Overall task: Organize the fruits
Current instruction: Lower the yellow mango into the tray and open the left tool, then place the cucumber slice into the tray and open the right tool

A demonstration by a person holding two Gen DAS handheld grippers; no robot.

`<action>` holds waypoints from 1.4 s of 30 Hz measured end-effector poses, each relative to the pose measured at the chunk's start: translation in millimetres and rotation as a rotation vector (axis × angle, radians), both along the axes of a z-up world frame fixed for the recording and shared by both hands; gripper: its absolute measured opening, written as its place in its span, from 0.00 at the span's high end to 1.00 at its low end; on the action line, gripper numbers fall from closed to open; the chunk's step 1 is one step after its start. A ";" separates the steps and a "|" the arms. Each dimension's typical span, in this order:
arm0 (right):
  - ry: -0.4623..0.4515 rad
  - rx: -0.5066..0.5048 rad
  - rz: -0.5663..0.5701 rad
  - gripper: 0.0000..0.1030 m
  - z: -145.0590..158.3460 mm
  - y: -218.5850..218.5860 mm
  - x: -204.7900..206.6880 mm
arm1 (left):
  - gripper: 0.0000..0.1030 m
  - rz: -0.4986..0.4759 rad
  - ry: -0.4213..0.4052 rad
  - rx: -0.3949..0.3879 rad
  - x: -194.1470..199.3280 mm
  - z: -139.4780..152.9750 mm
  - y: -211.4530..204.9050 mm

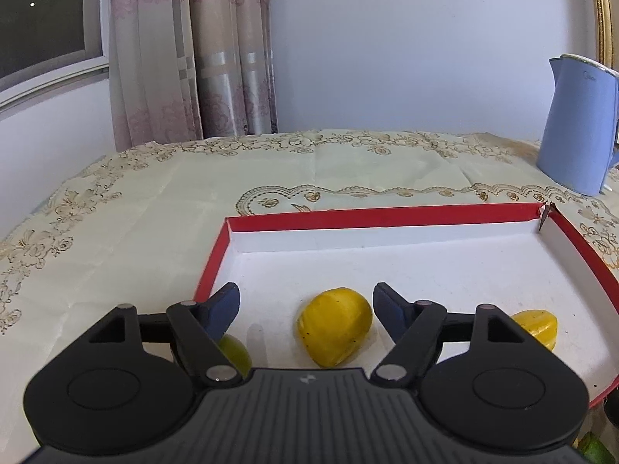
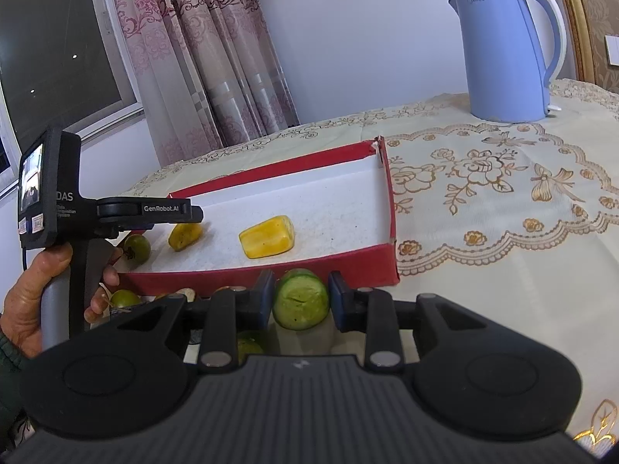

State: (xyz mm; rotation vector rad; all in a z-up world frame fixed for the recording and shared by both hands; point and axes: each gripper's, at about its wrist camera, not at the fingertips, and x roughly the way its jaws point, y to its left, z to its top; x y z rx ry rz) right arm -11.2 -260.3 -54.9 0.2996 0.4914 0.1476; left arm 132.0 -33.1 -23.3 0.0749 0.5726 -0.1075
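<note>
In the left wrist view my left gripper (image 1: 307,305) stands open inside a shallow red box (image 1: 387,216) with a white floor. A yellow fruit (image 1: 334,330) lies on that floor between its blue fingers (image 1: 228,303), and neither pad presses on it. A second yellow fruit (image 1: 536,326) lies to the right, and a green fruit (image 1: 236,352) peeks out under the left finger. In the right wrist view my right gripper (image 2: 301,297) is shut on a green cut fruit (image 2: 300,301), just in front of the box's near wall (image 2: 271,278).
A blue kettle (image 2: 506,50) stands on the embroidered tablecloth (image 2: 483,201) behind the box. Small green fruits (image 2: 123,297) lie outside the box near a hand (image 2: 35,301) that holds the left gripper's handle. Curtains and a window are behind the table.
</note>
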 end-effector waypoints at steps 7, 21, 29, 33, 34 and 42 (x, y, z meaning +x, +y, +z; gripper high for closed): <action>0.000 0.003 0.001 0.72 -0.7 -0.5 0.1 | 0.26 0.027 -0.109 0.009 -42.1 21.2 24.0; -0.056 -0.167 -0.037 0.73 35.3 13.7 32.8 | 0.19 0.075 -0.039 -0.127 -93.8 -0.8 95.9; 0.027 -0.260 -0.073 0.81 33.2 16.6 90.5 | 0.19 0.048 -0.025 -0.168 -96.4 -5.5 101.1; 0.068 -0.262 -0.079 0.81 21.7 14.9 103.4 | 0.19 0.035 -0.018 -0.188 -95.8 -6.8 102.6; 0.063 -0.249 -0.085 0.81 20.9 13.1 101.7 | 0.19 0.034 -0.018 -0.189 -96.0 -7.1 102.5; -0.049 -0.123 -0.102 0.77 39.0 2.4 48.4 | 0.19 -0.022 -0.016 -0.180 -99.2 -7.0 96.7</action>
